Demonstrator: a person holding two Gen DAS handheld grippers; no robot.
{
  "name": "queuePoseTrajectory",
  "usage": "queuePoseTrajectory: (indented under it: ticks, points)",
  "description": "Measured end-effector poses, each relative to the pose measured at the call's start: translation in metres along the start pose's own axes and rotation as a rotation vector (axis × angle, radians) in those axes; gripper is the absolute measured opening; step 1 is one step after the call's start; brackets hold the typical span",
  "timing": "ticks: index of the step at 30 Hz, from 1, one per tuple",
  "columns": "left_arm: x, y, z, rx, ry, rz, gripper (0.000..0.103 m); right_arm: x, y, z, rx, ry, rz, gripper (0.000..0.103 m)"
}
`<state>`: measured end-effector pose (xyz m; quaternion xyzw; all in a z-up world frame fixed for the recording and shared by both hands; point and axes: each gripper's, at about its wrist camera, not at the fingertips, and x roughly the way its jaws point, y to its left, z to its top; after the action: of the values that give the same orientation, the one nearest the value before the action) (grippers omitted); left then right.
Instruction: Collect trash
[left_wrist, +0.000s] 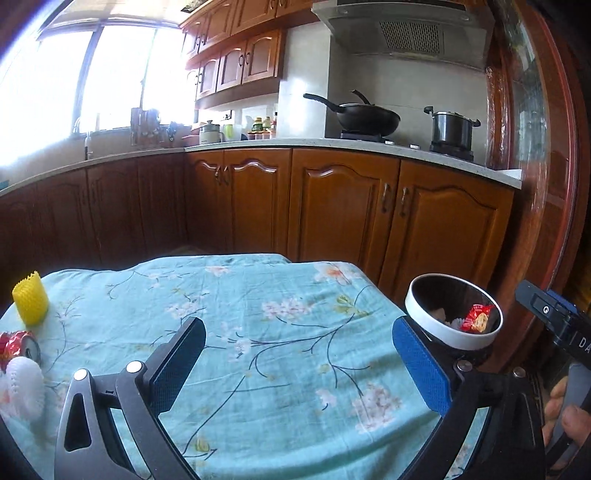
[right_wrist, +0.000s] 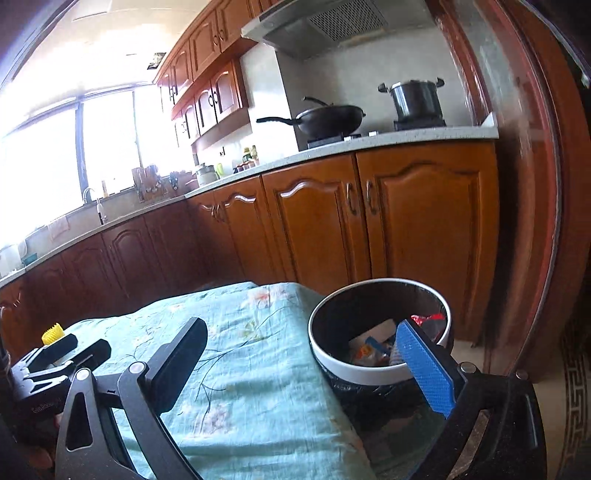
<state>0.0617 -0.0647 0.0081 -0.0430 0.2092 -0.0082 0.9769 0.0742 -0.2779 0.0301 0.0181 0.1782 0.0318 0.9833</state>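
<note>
Table (left_wrist: 258, 332), one: covered by a teal floral cloth (right_wrist: 236, 387); carries the loose trash along its left edge.

Trash bin (left_wrist: 417, 306), one: round, white rim, dark liner, standing just off the table's right edge. Contents visible: one red wrapper (left_wrist: 478, 317) and pale scraps, too jumbled to count.

Left gripper (left_wrist: 299, 369), one: held low over the near middle of the table, pointing across it toward the cabinets. Jaws spread wide, nothing between them; the black finger sits left, the blue-padded finger right, near the table's right edge.

Right gripper (right_wrist: 299, 365), one: tilted, held at the table's right edge, jaws likewise spread wide and holding nothing. Its blue-padded finger (right_wrist: 424, 369) overlaps the bin's near rim in the right wrist view; whether it touches cannot be told. Bare fingers on its handle show at the right border of the left wrist view.

Yellow foam net sleeve (left_wrist: 30, 302), one: upright at the table's far-left corner.

Crushed red can (left_wrist: 18, 349), one: lying on its side at the left edge, nearer than the sleeve.

White foam net (left_wrist: 24, 387), one: against the can, nearest along the left edge.
</note>
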Motion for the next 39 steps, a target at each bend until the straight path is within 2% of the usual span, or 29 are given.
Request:
queuePoseTrajectory:
  ticks: [6,10,22,39]
  points:
    - [0.0,0.003,-0.017,0.019,0.0,0.017,0.102,0.013,0.005,-0.024,0.001,0.031,-0.011,0.103]
    - [0.001,0.003,-0.021,0.041,-0.024,0.034,0.102,0.007,0.009,-0.032,-0.006,0.024,-0.015,0.103]
    - [0.006,0.009,-0.025,0.089,-0.033,0.023,0.102,-0.003,0.017,-0.031,-0.046,-0.038,-0.025,0.103]
    - [0.005,0.015,-0.027,0.095,-0.052,0.004,0.102,-0.003,0.025,-0.033,-0.082,-0.02,-0.029,0.103]
